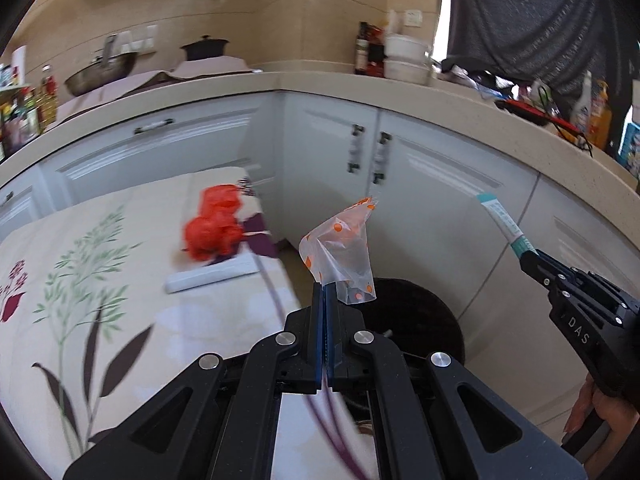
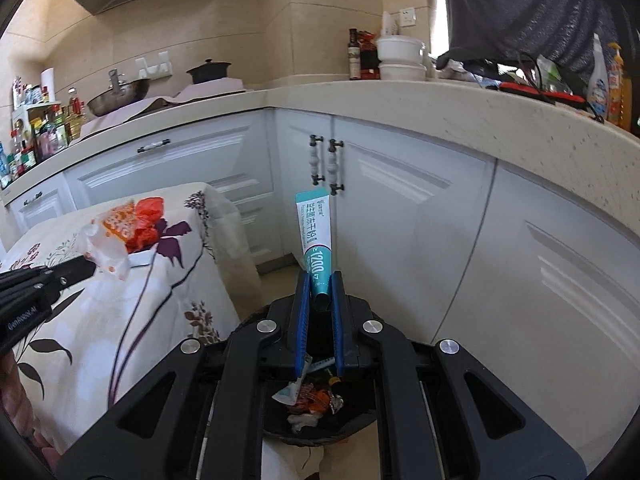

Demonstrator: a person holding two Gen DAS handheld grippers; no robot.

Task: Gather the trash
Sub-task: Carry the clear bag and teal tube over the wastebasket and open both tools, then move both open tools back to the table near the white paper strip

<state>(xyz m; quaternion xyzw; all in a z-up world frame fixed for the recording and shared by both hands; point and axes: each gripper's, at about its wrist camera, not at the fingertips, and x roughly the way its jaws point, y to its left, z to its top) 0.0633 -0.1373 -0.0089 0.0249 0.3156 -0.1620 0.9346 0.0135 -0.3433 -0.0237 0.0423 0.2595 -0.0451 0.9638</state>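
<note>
My left gripper [image 1: 325,292] is shut on a clear plastic wrapper with orange dots [image 1: 340,256], held over the edge of the table near the black trash bin [image 1: 420,320]. My right gripper [image 2: 321,280] is shut on a teal and white toothpaste tube [image 2: 316,236], held upright above the bin [image 2: 320,420], which holds several scraps. The right gripper [image 1: 528,258] and tube [image 1: 502,220] also show in the left wrist view. The left gripper [image 2: 90,268] and wrapper [image 2: 108,248] show in the right wrist view. A crumpled red plastic bag [image 1: 214,228] lies on the table.
A table with a floral cloth [image 1: 100,300] stands at the left. A white flat strip [image 1: 212,276] lies by the red bag. White cabinet doors [image 2: 400,220] and a beige counter [image 2: 440,100] with bottles, bowls and a wok stand behind.
</note>
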